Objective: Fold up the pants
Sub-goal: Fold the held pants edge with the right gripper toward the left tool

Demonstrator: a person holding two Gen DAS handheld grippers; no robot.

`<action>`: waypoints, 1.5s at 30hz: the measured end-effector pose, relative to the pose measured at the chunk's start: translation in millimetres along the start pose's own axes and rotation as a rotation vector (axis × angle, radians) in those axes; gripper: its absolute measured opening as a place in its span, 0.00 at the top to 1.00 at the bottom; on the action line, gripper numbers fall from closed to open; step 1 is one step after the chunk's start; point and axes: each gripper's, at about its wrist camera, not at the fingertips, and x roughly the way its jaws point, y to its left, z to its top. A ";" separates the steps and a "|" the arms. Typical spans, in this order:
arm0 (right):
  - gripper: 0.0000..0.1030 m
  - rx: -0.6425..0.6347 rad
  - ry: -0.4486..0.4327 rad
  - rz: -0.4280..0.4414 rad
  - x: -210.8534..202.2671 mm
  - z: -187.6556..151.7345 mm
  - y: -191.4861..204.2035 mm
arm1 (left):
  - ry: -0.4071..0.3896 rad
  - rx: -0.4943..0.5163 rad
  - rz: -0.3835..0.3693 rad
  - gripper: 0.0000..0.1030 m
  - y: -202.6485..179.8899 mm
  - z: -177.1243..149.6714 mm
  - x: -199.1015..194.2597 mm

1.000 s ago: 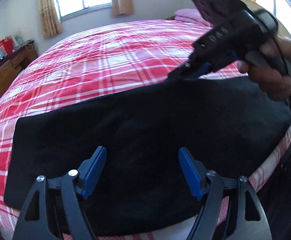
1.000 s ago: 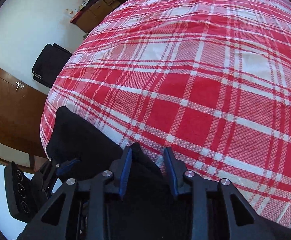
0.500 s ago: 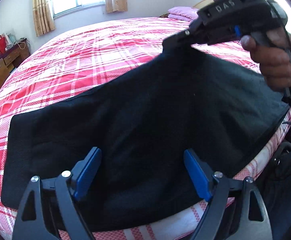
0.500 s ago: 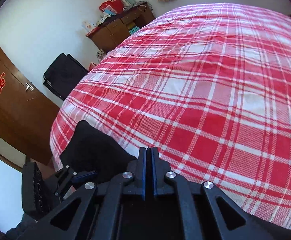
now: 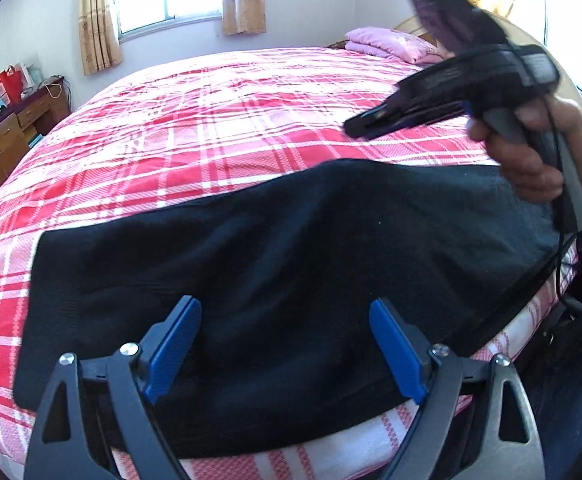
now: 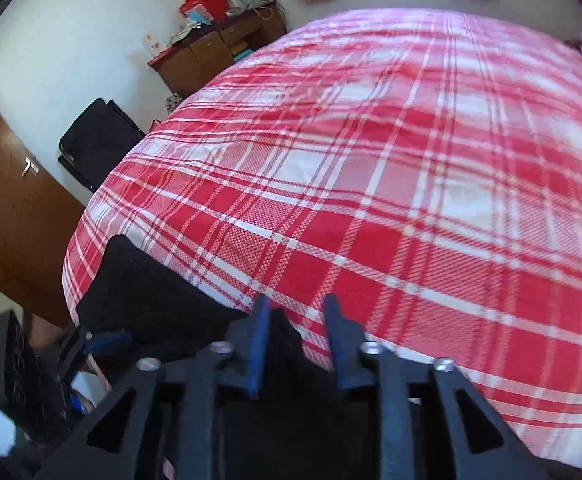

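I'm holding the left gripper (image 5: 279, 354) with its blue-padded jaws spread wide, opening a touch more, hovering over the near edge of the black knit pants (image 5: 251, 280) with nothing pinched. The right gripper (image 6: 295, 344) is opening too: in the right wrist view its jaws are standing apart with only a dark point of fabric showing by the left pad, and in the left wrist view it's sitting in the air above the far edge of the cloth, clear of it, so I'm reading the cloth as released. The pants are lying as a long folded band across the near side of the bed's red-and-white plaid cover (image 5: 231, 128), right end hanging toward the bed's edge, a raised hump under the right gripper. Risks I'm watching: that hump is settling unevenly, so the top layer may be sliding off square; the overhanging right end could be dragging the band off the mattress; and the left jaws, closing now, would be grabbing one layer only and peeling the fold open.
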 end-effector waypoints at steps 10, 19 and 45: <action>0.58 -0.377 0.174 0.005 -29.9 -96.2 36.3 | 0.063 0.074 0.029 0.08 -0.8 -16.8 0.1; 0.58 -0.448 0.180 -0.018 -42.4 -134.6 39.9 | 0.037 0.053 0.039 0.07 1.6 -18.4 -16.9; 0.95 -0.491 0.150 -0.167 -64.9 -174.0 37.9 | 0.031 0.264 -0.075 0.69 -69.0 -18.8 -4.6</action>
